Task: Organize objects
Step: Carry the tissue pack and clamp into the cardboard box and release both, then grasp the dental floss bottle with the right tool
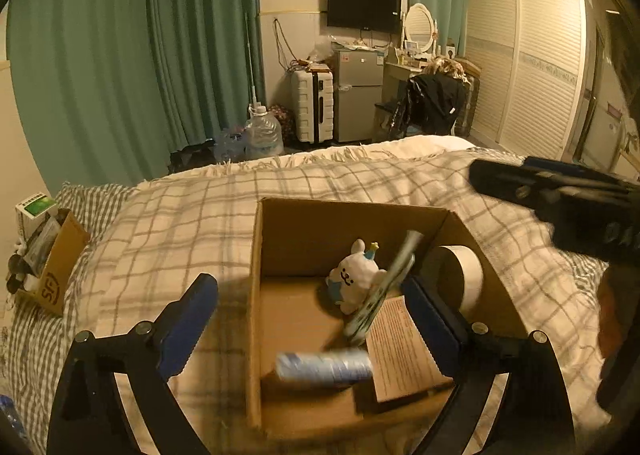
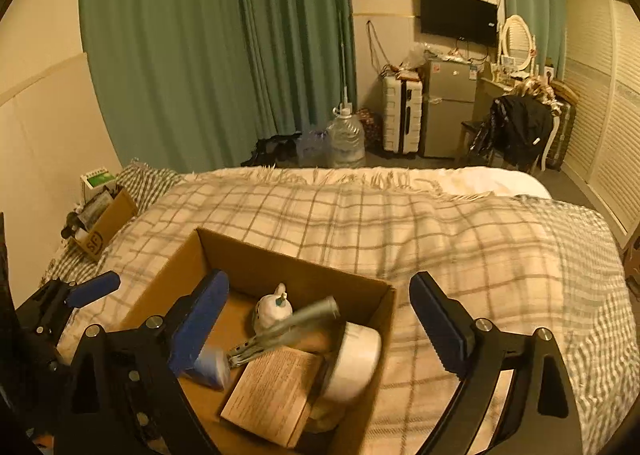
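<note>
An open cardboard box [image 1: 304, 215] [image 2: 260, 263] sits on the plaid blanket. Inside lie a white plush bunny [image 1: 356, 275] [image 2: 272, 307], a tilted grey-green tube [image 1: 384, 291] [image 2: 296, 325], a blurred blue-white pack [image 1: 324, 365] [image 2: 210, 369], a tan leaflet box [image 1: 400, 351] [image 2: 272, 391] and a white tape roll [image 1: 460, 279] [image 2: 356, 363]. My left gripper [image 1: 312, 315] is open, its fingers straddling the box's left wall. My right gripper [image 2: 320, 319] is open and empty above the box's right side; it shows at the right in the left wrist view [image 1: 560, 199].
A smaller cardboard box [image 1: 52, 267] [image 2: 104, 223] full of items sits at the bed's left edge by the wall. The plaid blanket [image 2: 440, 235] covers the bed. Beyond it stand a water jug [image 2: 346, 139], a suitcase, a small fridge and a chair with clothes.
</note>
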`<state>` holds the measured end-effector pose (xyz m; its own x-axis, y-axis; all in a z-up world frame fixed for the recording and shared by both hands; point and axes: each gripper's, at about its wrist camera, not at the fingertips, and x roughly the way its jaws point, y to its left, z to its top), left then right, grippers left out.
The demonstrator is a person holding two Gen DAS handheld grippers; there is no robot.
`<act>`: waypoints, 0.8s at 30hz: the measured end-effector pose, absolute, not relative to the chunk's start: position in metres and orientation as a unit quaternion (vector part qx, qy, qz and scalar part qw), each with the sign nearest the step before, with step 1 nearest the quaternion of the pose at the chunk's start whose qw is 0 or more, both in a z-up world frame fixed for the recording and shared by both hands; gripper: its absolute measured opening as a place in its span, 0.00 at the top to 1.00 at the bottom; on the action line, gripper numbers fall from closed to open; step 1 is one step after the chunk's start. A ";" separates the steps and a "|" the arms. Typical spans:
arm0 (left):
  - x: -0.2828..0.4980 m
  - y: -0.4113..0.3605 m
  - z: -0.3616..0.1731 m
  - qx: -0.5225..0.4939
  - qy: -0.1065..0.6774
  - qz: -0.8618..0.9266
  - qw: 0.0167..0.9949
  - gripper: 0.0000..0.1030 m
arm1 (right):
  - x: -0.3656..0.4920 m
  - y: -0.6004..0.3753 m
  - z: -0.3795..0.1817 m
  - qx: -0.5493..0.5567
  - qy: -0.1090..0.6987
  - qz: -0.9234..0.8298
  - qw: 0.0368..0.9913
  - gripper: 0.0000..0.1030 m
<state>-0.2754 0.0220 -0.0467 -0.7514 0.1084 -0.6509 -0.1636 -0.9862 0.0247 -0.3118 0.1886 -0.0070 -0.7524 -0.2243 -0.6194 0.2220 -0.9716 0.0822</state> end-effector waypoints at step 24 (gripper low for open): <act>-0.122 -0.029 -0.065 -0.352 0.011 0.936 -0.021 0.00 | -0.126 0.162 -0.043 0.355 0.076 -0.912 0.190 0.10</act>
<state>-0.1217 -0.0291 -0.0649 -0.7514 -0.0469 -0.6582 0.0314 -0.9989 0.0353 -0.1262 0.1623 -0.0426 -0.6751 -0.2930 -0.6771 0.4008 -0.9162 -0.0032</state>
